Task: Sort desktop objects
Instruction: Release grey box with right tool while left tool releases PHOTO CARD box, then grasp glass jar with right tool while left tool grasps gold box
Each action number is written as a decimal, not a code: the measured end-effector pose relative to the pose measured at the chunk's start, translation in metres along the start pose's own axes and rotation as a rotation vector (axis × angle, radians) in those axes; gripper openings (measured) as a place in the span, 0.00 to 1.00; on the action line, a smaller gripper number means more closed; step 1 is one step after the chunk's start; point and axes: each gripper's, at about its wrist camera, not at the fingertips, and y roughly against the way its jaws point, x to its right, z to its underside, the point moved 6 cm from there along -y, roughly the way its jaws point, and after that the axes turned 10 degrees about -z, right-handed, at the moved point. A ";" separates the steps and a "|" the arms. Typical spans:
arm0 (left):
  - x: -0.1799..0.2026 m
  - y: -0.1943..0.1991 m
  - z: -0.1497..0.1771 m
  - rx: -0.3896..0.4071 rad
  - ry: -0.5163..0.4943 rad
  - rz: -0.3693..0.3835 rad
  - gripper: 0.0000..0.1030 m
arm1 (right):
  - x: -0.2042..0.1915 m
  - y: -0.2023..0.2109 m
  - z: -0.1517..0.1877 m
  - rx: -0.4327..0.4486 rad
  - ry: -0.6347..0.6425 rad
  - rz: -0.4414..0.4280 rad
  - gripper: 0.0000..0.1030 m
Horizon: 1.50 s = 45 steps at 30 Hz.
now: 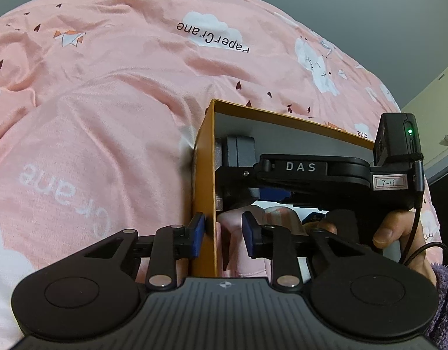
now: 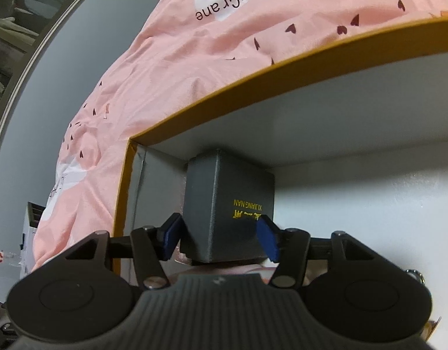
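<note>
My right claw (image 2: pixel 221 237) grips the dark box (image 2: pixel 229 204) inside the orange tray (image 2: pixel 224 93); my left claw (image 1: pixel 222 234) straddles its wall, unclosed; placing unfinished.

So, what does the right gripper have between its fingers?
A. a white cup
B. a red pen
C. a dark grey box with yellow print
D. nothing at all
C: in the right wrist view the right gripper has its blue pads on both sides of the dark grey box, inside the orange tray.
</note>
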 end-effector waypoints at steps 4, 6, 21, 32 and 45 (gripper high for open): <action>0.001 0.003 -0.001 0.005 -0.005 -0.007 0.31 | -0.002 -0.004 0.002 -0.009 0.010 0.014 0.61; 0.002 0.007 -0.002 0.019 -0.015 -0.023 0.31 | -0.005 -0.004 0.003 -0.015 0.028 0.028 0.60; 0.042 0.080 0.006 0.145 -0.160 -0.100 0.31 | -0.061 0.093 0.025 0.097 0.309 0.089 0.58; 0.095 0.134 0.075 0.148 -0.263 -0.017 0.31 | -0.073 0.210 0.121 0.288 0.425 0.084 0.52; 0.117 0.085 0.165 0.006 -0.271 0.003 0.31 | -0.001 0.226 0.232 0.249 0.297 0.267 0.35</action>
